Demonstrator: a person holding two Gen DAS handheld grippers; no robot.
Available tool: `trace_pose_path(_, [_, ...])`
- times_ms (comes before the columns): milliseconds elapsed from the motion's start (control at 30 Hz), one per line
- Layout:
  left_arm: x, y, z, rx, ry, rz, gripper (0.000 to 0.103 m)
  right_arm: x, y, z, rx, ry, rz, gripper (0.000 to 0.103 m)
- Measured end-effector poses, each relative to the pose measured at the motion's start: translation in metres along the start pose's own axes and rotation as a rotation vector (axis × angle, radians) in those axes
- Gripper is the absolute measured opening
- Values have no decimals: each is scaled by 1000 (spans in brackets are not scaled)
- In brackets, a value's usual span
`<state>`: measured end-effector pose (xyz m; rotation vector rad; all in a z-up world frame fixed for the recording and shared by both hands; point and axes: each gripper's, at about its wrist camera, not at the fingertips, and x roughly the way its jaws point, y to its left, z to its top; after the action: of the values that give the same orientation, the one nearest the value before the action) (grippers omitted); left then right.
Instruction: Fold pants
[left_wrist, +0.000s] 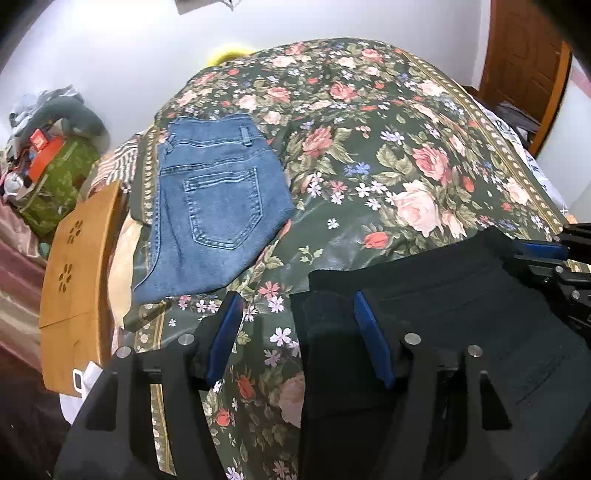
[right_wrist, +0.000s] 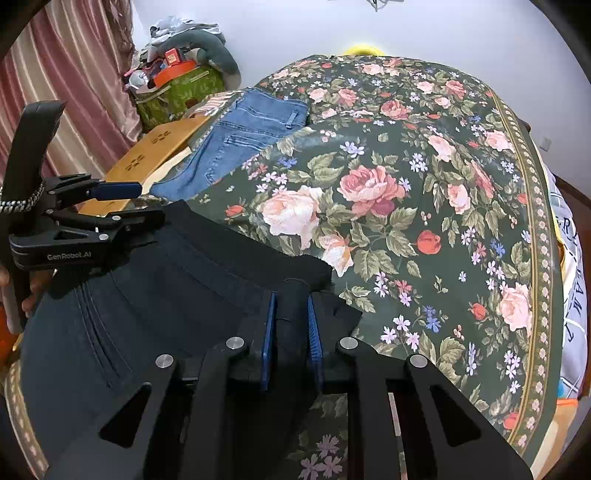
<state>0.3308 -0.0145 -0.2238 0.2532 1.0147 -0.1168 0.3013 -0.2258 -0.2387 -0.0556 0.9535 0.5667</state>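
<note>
You have the black pants (right_wrist: 155, 295) at the near edge of the bed (left_wrist: 406, 147), waistband end toward the middle of the bed, and both tools are at that end. Your right gripper (right_wrist: 291, 325) is pinched down on a bunched fold at the waistband's right corner — the dark cloth fills the narrow gap between the blue pads. Your left gripper (left_wrist: 299, 332) stands wide apart, one finger over the bedspread and the other over the pants' left edge; nothing is held in it.

As for progress, I'd judge the black pair is barely begun: it lies mostly flat and only one corner is gripped, so the folds themselves look still to be made. The blue jeans (left_wrist: 218, 199) near the bed's far left corner already sit in a compact folded stack, back pocket up, which reads as a finished piece.

The black fabric looks soft and matte, with a ribbed, elastic-looking waistband and a few stitched seams running down it — it should drape and bunch easily. The denim is stiffer, with pale contrast stitching. The bedspread is a smooth, slightly glossy floral cloth, dark green with pink roses, rumpled into low ridges. A wooden board (left_wrist: 77, 280) with flower cut-outs stands beside the bed's left edge.
</note>
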Motion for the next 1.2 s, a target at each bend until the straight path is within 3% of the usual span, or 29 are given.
trace_pose_path(100, [-9, 6, 2, -8, -23, 38, 64, -3, 0, 2, -11, 3, -12, 14])
trace_pose_path(200, [-35, 26, 4, -40, -68, 131, 61, -24, 2, 1, -2, -29, -51, 16])
trace_pose_path(333, [-70, 45, 1, -82, -104, 49, 61, -60, 8, 1, 23, -86, -27, 23])
trace_pose_path(400, [-86, 41, -3, -72, -129, 31, 61, -76, 17, 3, 14, -126, -19, 40])
trace_pose_path(467, [-95, 32, -6, -60, -141, 0, 61, -84, 27, 6, 1, -149, 1, 46])
trace_pose_path(567, [-101, 13, -14, -28, -141, -42, 62, -84, 43, 7, -6, -126, 60, 48])
trace_pose_path(667, [-92, -4, -26, 0, -106, -64, 65, -72, 57, -1, -40, -69, 56, 56])
trace_pose_path(833, [-65, -12, -52, 45, -24, -45, 69, -51, 65, -31, -64, 35, 38, 56])
trace_pose_path(933, [-74, -5, -65, 34, -39, -42, 70, -63, 70, -49, -101, -11, -14, 56])
trace_pose_path(1200, [-85, 19, -107, -12, -13, -7, 70, -88, 47, -76, 6, -54, -37, 56])
